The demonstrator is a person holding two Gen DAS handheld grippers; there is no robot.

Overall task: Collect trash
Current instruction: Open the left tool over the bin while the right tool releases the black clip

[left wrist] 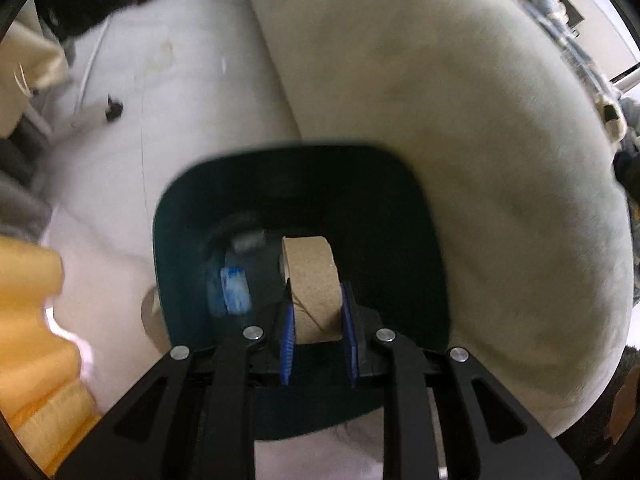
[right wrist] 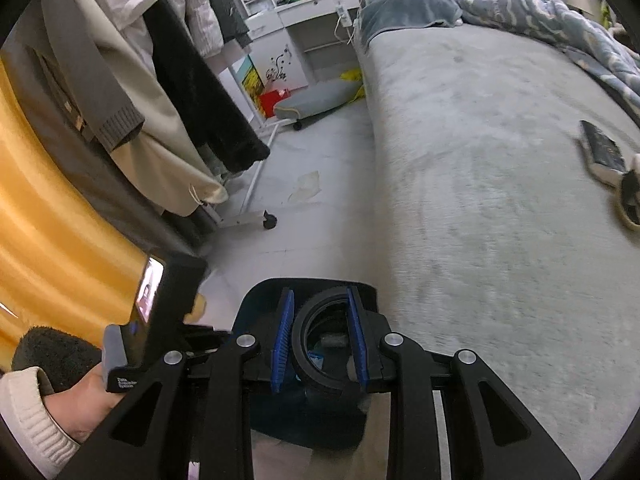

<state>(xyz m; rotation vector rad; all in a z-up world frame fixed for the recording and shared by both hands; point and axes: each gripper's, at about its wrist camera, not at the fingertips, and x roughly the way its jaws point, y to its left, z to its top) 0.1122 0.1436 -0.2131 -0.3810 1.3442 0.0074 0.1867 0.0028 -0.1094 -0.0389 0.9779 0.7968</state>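
Cardboard tube [left wrist: 310, 280] in left gripper [left wrist: 318, 334] – over dark bin [left wrist: 180, 216] holding bottle [left wrist: 234, 284].

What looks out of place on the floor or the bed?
A flat, crumpled scrap lies loose on the floor near the clothes rack's wheel. A remote control lies on the bed.

Soft indoor light; motion blur; fisheye-warped edges
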